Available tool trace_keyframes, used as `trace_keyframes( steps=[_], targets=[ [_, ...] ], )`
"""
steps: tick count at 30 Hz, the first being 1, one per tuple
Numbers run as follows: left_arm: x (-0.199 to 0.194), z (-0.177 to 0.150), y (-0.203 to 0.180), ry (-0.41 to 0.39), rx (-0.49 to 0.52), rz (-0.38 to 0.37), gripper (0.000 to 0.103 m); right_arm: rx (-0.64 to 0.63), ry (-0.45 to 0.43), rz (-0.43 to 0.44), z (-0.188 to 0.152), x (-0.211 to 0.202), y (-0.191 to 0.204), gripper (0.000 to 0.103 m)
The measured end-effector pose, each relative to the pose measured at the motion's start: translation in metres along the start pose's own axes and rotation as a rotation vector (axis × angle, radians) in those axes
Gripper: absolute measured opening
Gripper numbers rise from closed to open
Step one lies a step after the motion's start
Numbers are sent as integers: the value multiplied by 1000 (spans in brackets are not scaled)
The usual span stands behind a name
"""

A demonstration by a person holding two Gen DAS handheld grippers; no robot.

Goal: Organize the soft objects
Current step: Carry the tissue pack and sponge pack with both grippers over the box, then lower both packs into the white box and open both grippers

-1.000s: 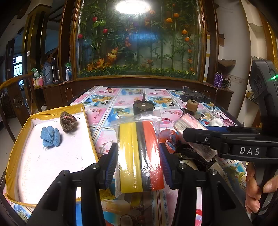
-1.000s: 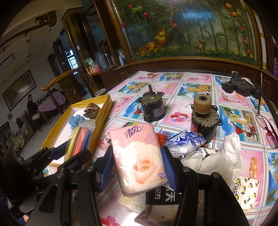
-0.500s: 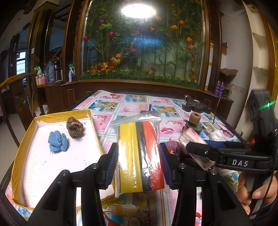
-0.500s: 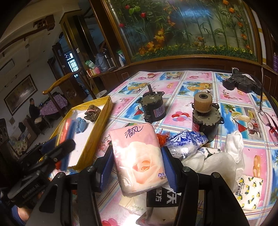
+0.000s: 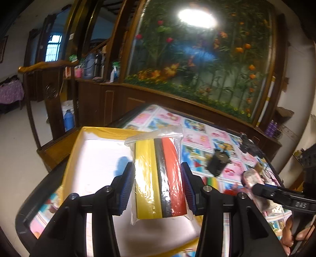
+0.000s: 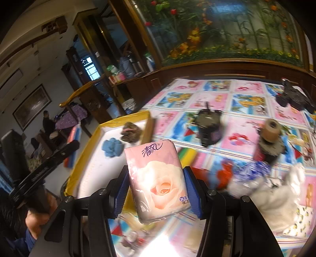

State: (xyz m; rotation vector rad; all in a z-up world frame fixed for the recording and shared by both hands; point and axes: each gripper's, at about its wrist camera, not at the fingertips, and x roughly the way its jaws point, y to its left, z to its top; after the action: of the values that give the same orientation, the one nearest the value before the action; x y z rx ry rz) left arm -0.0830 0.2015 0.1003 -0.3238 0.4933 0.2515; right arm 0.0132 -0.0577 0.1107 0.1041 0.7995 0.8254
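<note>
Now over the yellow-rimmed tray point(image 5: 92, 132), left gripper point(image 5: 158, 189) clamping bagged sponges point(image 5: 158, 178), right gripper point(image 6: 156, 189) clamping tissue pack point(image 6: 158, 181), both lifted.

Pretty ornate room: a big arched glass panel painted with flowers point(image 5: 199, 65) fills the back wall, framed in dark wood, lamp glare point(image 5: 196, 18) at top. Barred window point(image 5: 51, 48) upper left, framed picture point(image 6: 31, 105) on the pale left wall.

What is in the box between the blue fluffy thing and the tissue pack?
Nothing. In the right wrist view, only bare white box floor lies between the blue cloth and the tissue pack, which the right hand-held gripper holds.
</note>
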Motion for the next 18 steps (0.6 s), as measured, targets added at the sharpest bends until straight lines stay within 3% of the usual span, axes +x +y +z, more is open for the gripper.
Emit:
trace_keyframes(
  steps=[7, 10, 18],
  targets=[
    [46, 19, 64, 144, -77, 55, 46, -31, 139, 39, 23, 69, 61, 58],
    [67, 21, 82, 223, -116, 38, 46, -50, 202, 18, 27, 107, 80, 58],
    [110, 21, 99, 377, -143, 56, 46, -40, 313, -51, 39, 179, 96, 58]
  ],
)
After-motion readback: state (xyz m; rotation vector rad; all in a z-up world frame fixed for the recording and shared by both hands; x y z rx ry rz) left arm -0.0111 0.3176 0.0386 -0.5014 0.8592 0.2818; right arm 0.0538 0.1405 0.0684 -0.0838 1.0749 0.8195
